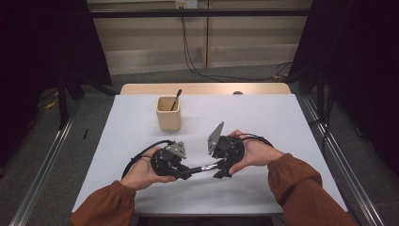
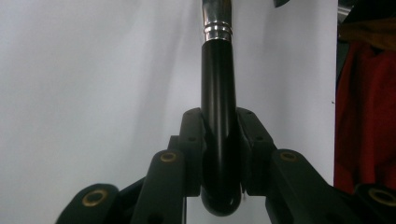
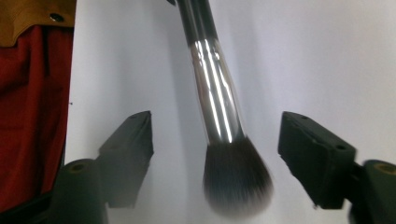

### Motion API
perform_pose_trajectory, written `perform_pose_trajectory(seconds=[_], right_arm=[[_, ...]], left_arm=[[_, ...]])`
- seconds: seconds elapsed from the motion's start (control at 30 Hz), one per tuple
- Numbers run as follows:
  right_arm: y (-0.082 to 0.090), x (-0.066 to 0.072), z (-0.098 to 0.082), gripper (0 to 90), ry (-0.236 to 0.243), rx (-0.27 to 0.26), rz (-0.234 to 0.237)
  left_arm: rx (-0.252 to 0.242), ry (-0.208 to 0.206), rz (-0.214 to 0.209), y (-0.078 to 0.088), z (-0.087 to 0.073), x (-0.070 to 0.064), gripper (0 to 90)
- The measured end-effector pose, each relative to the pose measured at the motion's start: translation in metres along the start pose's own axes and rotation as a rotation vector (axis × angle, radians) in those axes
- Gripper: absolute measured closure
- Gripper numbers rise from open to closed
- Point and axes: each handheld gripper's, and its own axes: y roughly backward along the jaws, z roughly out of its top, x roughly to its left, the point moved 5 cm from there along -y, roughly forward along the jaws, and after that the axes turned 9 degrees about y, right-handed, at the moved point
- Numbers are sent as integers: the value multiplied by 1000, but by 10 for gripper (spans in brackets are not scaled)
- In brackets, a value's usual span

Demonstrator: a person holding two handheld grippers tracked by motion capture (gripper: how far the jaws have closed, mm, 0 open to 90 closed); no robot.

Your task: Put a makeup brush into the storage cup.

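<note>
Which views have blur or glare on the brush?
Right gripper view: the bristles are soft with blur, bright glare streaks run along the silver ferrule. Left gripper view: the black handle is sharp, with a faint sheen. High view: the brush is small, dim.

No lettering, label, brand mark, number or sign can be read anywhere here, in the high view or in either gripper view.
</note>
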Motion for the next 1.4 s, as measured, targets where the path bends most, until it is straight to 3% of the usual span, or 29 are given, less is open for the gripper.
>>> perform_pose_trajectory(seconds=[0.13, 0.4, 0.7, 0.83, 1.4], right_arm=[[4, -2, -7, 183, -55, -20, -27], [14, -2, -17, 112, -91, -80, -76], [18, 0, -33, 43, -166, -156, -109], [16, 2, -41, 38, -199, -182, -129], [20, 18, -68, 36, -311, -292, -191]], left_arm=[[-8, 19, 5, 3, -5, 1, 745], [-34, 38, 11, 9, -13, 2, 745], [-96, 90, 20, 14, -22, 8, 745], [-121, 111, 28, 15, -26, 11, 745], [-222, 127, 52, 21, -33, 18, 745]])
